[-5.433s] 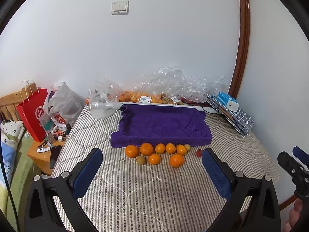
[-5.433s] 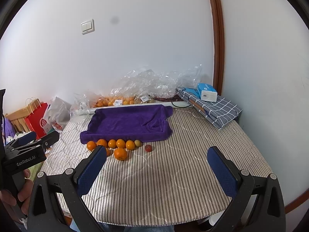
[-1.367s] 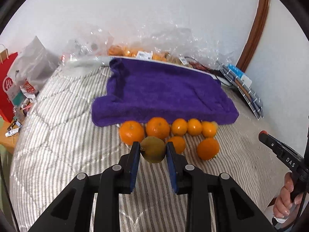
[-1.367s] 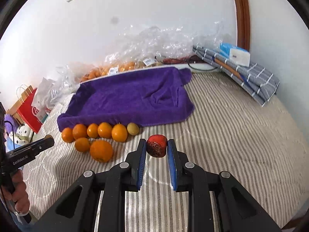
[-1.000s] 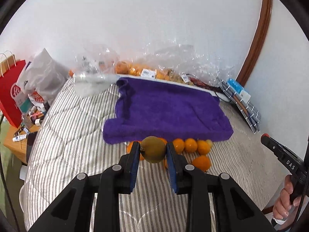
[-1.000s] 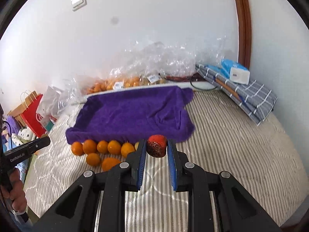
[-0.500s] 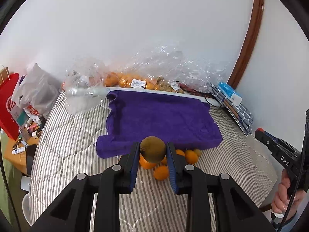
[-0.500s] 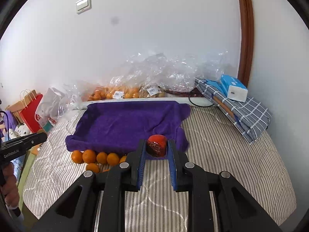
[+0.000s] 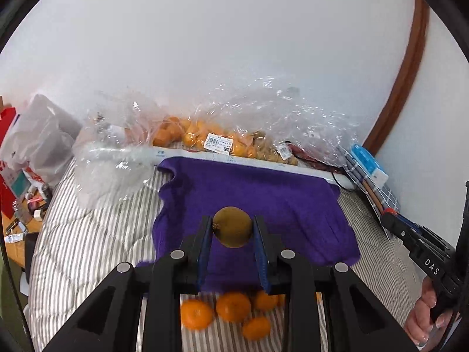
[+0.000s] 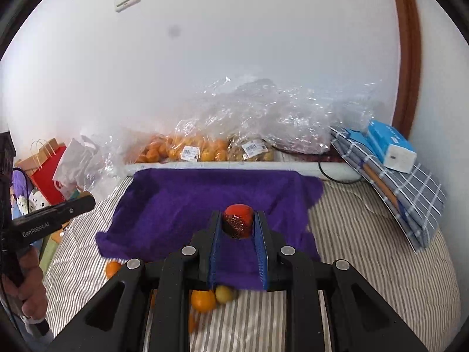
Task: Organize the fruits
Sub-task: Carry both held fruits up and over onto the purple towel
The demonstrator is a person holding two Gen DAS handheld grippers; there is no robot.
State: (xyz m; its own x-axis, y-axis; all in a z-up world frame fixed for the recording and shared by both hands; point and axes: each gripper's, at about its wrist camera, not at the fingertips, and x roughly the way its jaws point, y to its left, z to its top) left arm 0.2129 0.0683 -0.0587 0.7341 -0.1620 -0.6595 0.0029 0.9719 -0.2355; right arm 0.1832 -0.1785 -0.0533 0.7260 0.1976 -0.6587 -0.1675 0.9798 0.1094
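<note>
My left gripper (image 9: 232, 230) is shut on a brownish-green round fruit (image 9: 232, 226), held in the air over the near part of the purple towel (image 9: 263, 193). Several oranges (image 9: 233, 306) lie on the striped cover below and behind its fingers. My right gripper (image 10: 238, 225) is shut on a small red fruit (image 10: 238, 220) with a dark underside, also above the purple towel (image 10: 205, 199). An orange (image 10: 202, 300) and a small yellow-green fruit (image 10: 224, 294) show under that gripper. Each view catches the other gripper's handle in a hand at its edge.
Clear plastic bags of oranges (image 9: 187, 136) and small brown fruits (image 10: 252, 149) line the wall behind the towel. A folded checked cloth (image 10: 410, 193) with a blue box (image 10: 390, 143) sits at the right. A red paper bag (image 10: 49, 173) and clutter stand at the left.
Both grippers have carried their fruits forward from above the row of oranges to over the purple towel. The oranges now lie beneath and behind the fingers. Both grips are unchanged.
</note>
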